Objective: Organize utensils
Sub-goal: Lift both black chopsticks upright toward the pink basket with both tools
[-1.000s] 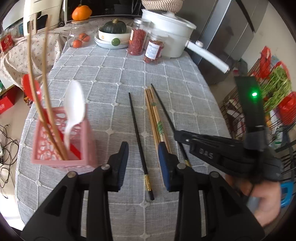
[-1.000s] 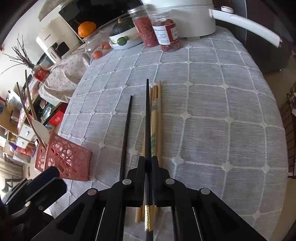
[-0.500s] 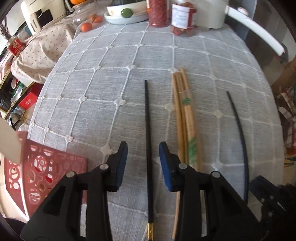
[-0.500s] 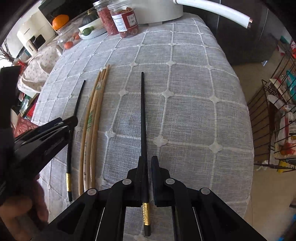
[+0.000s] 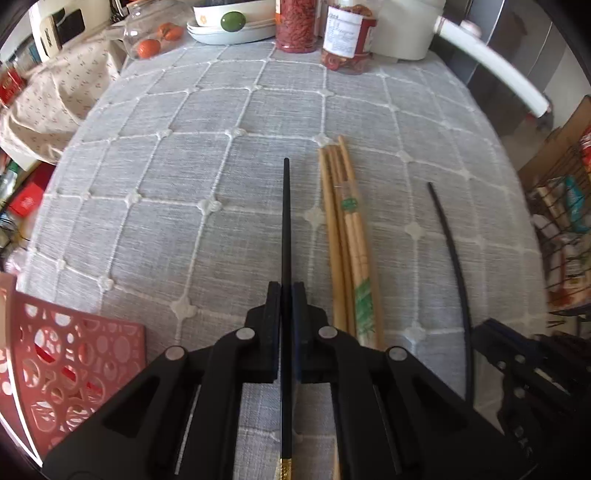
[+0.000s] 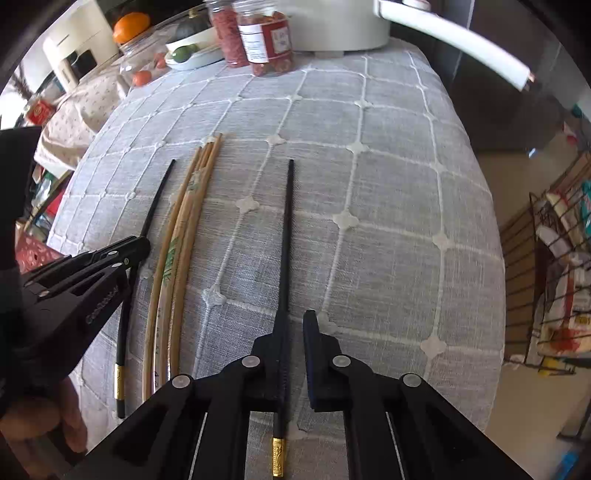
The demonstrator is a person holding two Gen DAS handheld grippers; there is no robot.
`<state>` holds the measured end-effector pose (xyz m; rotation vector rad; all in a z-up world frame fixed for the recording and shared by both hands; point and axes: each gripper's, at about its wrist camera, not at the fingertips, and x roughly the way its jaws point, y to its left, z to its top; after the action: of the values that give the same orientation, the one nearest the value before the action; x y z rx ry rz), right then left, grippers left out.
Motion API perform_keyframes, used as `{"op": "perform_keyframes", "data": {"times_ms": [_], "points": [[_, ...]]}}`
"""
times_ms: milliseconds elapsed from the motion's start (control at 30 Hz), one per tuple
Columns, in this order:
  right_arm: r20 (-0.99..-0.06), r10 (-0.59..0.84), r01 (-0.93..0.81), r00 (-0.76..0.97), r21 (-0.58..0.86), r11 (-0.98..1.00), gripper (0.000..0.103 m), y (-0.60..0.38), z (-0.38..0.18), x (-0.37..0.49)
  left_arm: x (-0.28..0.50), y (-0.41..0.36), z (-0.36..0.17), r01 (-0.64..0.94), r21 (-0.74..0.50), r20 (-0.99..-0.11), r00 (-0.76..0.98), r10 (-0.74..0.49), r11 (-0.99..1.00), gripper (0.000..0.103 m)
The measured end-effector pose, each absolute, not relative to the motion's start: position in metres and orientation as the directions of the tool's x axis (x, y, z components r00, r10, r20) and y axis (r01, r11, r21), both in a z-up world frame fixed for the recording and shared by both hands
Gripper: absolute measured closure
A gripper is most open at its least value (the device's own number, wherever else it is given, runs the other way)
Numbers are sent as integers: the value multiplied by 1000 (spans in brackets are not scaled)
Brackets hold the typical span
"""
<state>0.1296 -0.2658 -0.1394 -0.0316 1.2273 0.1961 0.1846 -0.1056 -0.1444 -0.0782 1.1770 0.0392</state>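
Bamboo chopsticks (image 5: 347,236) between black chopsticks (image 5: 286,229).

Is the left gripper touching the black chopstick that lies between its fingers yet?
Touching. The left wrist view shows the left gripper shut on the black chopstick, with both jaws pressed against its sides and no cloth showing between them.

At the far table edge we see two jars (image 5: 345,35) of red contents, a white pot (image 5: 402,26), a dish (image 5: 231,31), and tomatoes (image 5: 149,48).
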Motion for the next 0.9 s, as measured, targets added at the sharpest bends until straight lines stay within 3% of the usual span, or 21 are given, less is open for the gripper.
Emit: {"op": "perform_keyframes", "data": {"times_ms": [200, 433, 500, 533, 567, 633, 667, 700, 733, 800, 900], "points": [[-911, 216, -165, 351, 167, 972, 101, -275, -128, 126, 160, -104, -122, -8, -142, -877, 466, -122, 990, 97], [-903, 235, -139, 360, 197, 970, 99, -276, -126, 129, 132, -103, -85, 73, -174, -804, 566, -184, 982, 97], [-916, 218, -142, 336, 180, 973, 89, -274, -131, 133, 124, -99, -77, 94, -182, -784, 587, -202, 979, 97], [-921, 203, -152, 332, 160, 975, 79, -270, -132, 134, 120, -98, -73, 104, -180, -773, 601, -206, 978, 97], [-924, 185, -165, 334, 136, 977, 61, -265, -133, 134, 117, -98, -70, 111, -177, -765, 610, -208, 978, 97], [-930, 134, -186, 342, 73, 980, 48, -252, -135, 135, 115, -95, -69, 121, -170, -760, 616, -209, 978, 97], [-938, 89, -195, 335, 23, 980, 61, -245, -140, 137, 115, -93, -70, 120, -166, -760, 617, -204, 979, 97], [-945, 36, -184, 324, -26, 983, 65, -241, -145, 138, 116, -92, -70, 118, -167, -760, 618, -204, 979, 97], [-939, 32, -181, 342, -33, 983, 93, -241, -144, 140, 116, -90, -71, 118, -175, -759, 616, -211, 977, 97], [-946, 102, -190, 307, 44, 981, 97, -240, -142, 142, 114, -85, -68, 119, -187, -754, 618, -220, 975, 97], [-939, 108, -199, 327, 43, 979, 97, -235, -135, 140, 106, -79, -58, 127, -216, -740, 626, -247, 968, 97]]}}
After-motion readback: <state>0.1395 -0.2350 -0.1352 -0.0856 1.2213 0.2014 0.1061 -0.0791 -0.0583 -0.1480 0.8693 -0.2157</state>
